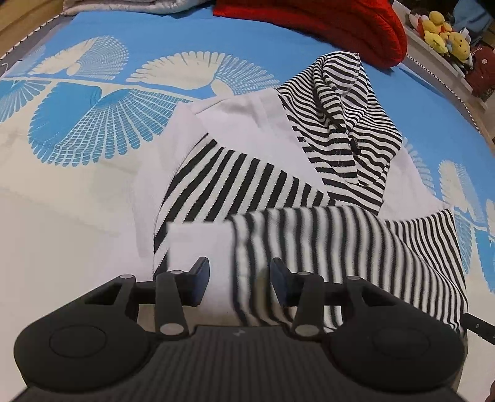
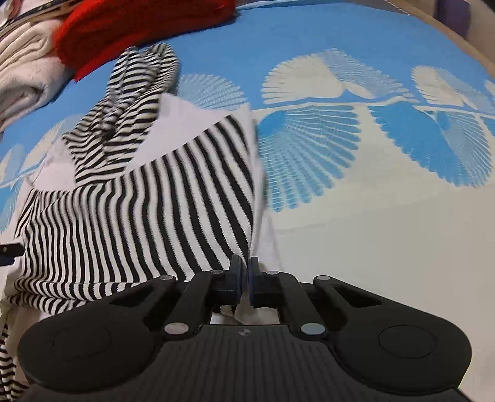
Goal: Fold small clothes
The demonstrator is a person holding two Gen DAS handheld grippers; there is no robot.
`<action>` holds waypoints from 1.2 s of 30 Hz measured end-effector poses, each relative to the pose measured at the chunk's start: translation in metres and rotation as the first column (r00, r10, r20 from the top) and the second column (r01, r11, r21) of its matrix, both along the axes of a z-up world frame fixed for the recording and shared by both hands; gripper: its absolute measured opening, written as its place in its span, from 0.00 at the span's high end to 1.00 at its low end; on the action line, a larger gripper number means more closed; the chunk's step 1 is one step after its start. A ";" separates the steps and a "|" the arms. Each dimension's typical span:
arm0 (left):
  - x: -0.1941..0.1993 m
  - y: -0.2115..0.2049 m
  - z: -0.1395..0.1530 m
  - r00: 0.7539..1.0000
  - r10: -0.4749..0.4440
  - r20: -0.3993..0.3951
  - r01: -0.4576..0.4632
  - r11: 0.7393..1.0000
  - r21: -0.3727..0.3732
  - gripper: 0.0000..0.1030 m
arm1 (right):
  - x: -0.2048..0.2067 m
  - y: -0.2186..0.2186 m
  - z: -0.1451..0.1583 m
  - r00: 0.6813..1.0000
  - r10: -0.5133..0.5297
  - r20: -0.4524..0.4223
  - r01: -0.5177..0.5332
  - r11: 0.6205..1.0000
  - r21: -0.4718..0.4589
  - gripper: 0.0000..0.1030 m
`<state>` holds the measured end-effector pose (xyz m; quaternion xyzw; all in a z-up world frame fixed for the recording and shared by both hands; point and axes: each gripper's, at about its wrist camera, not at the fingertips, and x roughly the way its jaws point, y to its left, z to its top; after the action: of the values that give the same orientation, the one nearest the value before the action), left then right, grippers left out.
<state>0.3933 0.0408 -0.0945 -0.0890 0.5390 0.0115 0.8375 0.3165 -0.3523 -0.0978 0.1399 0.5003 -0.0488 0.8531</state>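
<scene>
A small black-and-white striped garment (image 1: 241,182) with white panels and a striped hood (image 1: 343,120) lies on the blue and cream bedspread (image 1: 92,130). My left gripper (image 1: 239,272) is open at the garment's near edge. A raised, blurred fold of white and striped cloth runs across behind its fingers, and the pads stand apart from it. In the right wrist view the same garment (image 2: 139,201) spreads to the left. My right gripper (image 2: 246,269) is shut on the garment's white right edge (image 2: 256,191), which rises taut from between the pads.
A red knitted garment (image 1: 324,27) lies at the back of the bed, near the hood. Plush toys (image 1: 442,34) sit on a shelf past the bed's right edge. A folded pale blanket (image 2: 21,71) lies at the far left in the right wrist view. Patterned bedspread (image 2: 371,154) stretches to the right.
</scene>
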 end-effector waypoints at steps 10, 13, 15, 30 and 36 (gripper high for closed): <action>0.000 -0.004 0.000 1.000 -0.014 0.008 0.014 1.000 -0.011 0.53 | -0.002 0.006 0.013 0.996 0.026 0.085 -0.028 0.999 0.024 0.69; 0.000 -0.006 -0.001 1.000 -0.020 0.003 0.020 1.000 -0.007 0.53 | 0.001 0.015 0.011 0.991 0.079 0.108 -0.085 0.995 0.056 0.56; 0.000 -0.006 -0.003 1.000 -0.019 -0.003 0.019 1.000 -0.005 0.53 | 0.005 0.021 -0.005 0.993 0.106 0.051 -0.109 0.992 0.064 0.52; 0.002 -0.007 -0.031 0.996 -0.040 -0.085 0.038 0.999 -0.018 0.50 | 0.008 0.028 -0.023 0.993 0.112 -0.042 -0.112 0.994 -0.007 0.51; 0.003 -0.012 -0.025 0.997 -0.057 -0.056 0.058 0.998 0.019 0.48 | 0.009 0.024 -0.018 0.996 0.087 -0.024 -0.087 0.996 0.015 0.51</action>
<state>0.3958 0.0285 -0.1192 -0.0646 0.5643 -0.0046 0.8231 0.3252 -0.3287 -0.1155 0.1231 0.5169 -0.0099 0.8471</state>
